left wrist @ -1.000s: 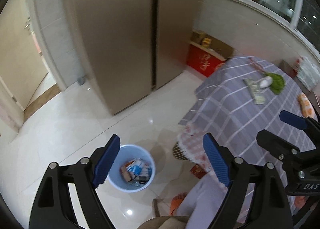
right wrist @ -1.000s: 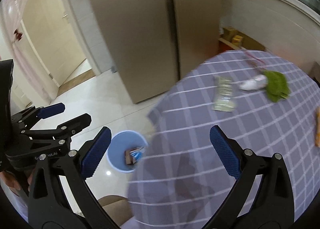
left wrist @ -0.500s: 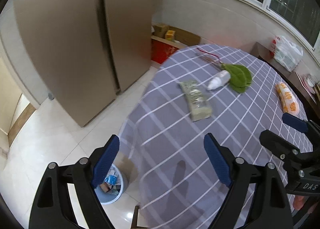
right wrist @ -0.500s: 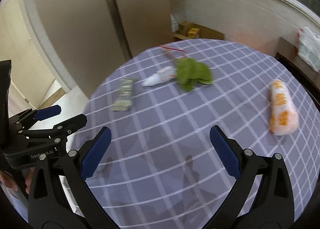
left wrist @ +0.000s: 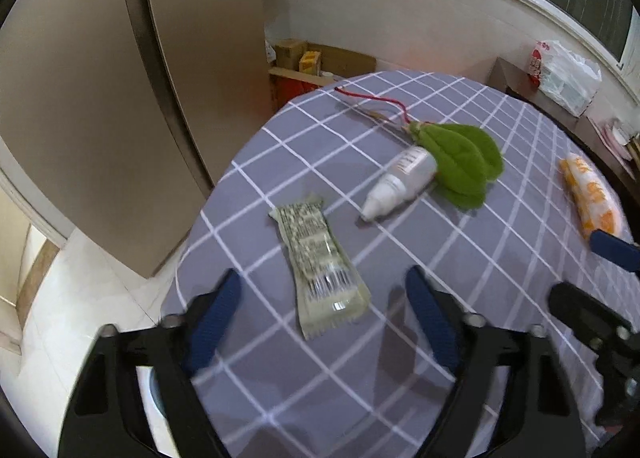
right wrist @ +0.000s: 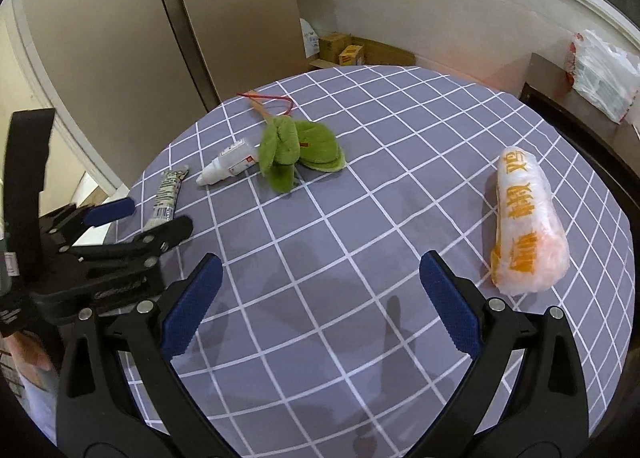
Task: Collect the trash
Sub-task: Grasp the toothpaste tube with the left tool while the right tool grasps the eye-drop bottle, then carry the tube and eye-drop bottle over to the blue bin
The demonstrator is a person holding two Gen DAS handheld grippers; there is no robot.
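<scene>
Trash waits on our table [right wrist: 360, 218]: wrapper [left wrist: 320, 258], bottle [left wrist: 404, 178], leaves [left wrist: 464, 162], orange bag [right wrist: 524, 222]. Our left gripper [left wrist: 324, 314] is closing, empty; our right gripper [right wrist: 320, 298] gapes apart, empty.

checked table [right wrist: 400, 138] with wrapper [left wrist: 320, 262], bottle [left wrist: 402, 182], leaves [left wrist: 464, 162]

The orange-and-white plastic bag [right wrist: 527, 227], near the tabletop's right edge, carried large orange Chinese characters; they could not be read with certainty. The flat wrapper [left wrist: 320, 258] near the left edge bore a barcode and fine print, illegible. The white squeeze bottle [left wrist: 401, 181] had a label with a red mark, unreadable. Lettering on the left gripper's [right wrist: 152, 226] body was blurred.
</scene>
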